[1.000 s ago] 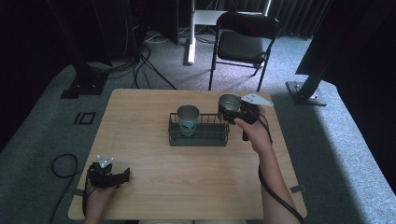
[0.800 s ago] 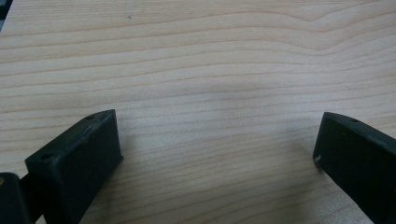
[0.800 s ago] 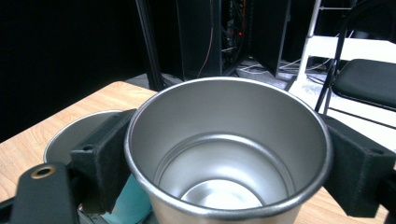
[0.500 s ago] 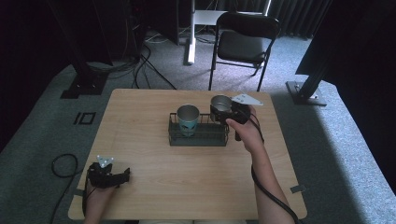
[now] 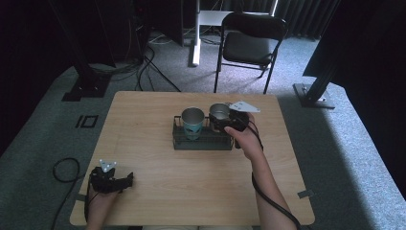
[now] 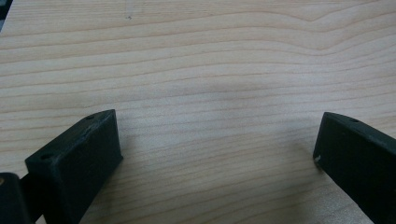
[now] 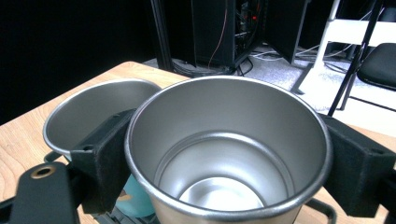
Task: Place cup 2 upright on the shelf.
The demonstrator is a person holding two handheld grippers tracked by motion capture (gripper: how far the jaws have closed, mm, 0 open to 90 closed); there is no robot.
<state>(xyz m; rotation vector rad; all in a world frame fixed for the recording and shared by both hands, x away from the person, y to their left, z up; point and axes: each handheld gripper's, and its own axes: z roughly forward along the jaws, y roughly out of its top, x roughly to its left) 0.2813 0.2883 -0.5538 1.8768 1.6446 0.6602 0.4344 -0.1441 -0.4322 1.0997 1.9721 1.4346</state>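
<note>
— Holding the steel cup (image 7: 229, 154) by its sides, our right gripper (image 5: 229, 120) has its jaws pressed against the wall on either side, so we count it as clamped. Where do we stand with it?

— We have the cup at the right end of the wire rack (image 5: 203, 143), just beside the teal-banded cup (image 5: 192, 122) that stands in the rack's left part. From the high view we cannot tell whether our cup is resting on the rack's floor or hanging a little above it.

— So the step in hand looks like the placing?

— We think so: setting the second cup down next to the first. In the right gripper view the two rims are very near each other, perhaps touching, so we judge the descent should be straight and gentle, keeping the cup upright so that it does not knock its neighbour.

— And our left gripper (image 5: 114, 182)?

— It lies on the table (image 5: 143, 120) near the front left corner, jaws wide apart, nothing between them but bare wood.

— Next, then?

— Lower until the base sits, then part the jaws and draw back clear of the rack's wires.
</note>
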